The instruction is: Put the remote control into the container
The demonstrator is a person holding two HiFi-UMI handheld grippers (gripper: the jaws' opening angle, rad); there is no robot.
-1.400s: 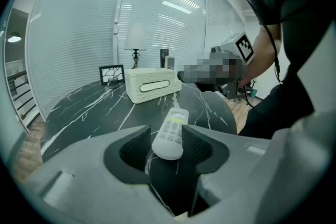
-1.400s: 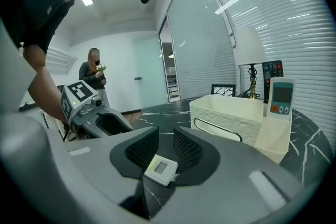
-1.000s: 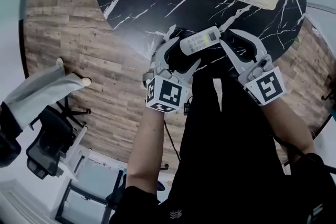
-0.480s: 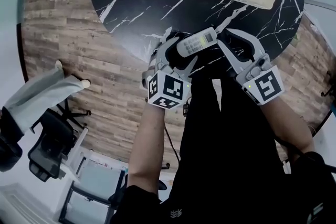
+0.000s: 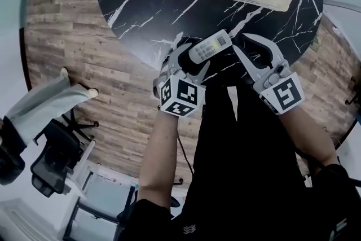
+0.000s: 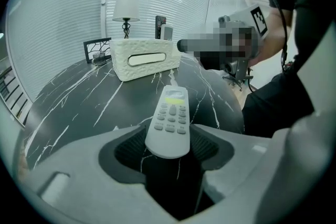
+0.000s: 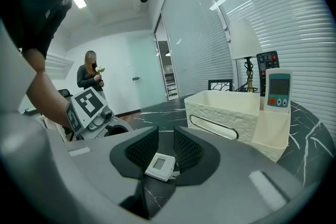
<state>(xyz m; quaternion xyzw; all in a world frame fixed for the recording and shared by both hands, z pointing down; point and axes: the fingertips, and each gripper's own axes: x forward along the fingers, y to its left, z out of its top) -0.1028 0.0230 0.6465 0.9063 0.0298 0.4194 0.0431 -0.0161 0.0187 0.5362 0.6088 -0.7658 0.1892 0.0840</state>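
Bare top across the round black white-veined marble desk, right up to the cream textured rectangular container. Well short of that container lies the slim white push-button remote control, long axis aimed roughly at it. Straddling the end farther from the container, the left tool, jaws apart, just now closing, pads seemingly not yet pressing. At the nearer end, the right tool, narrowly apart, clamping nothing.

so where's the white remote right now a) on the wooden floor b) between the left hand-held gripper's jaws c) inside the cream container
b: the remote control sits between the jaws of the left hand-held gripper, which have just been closing toward it, short of the container.
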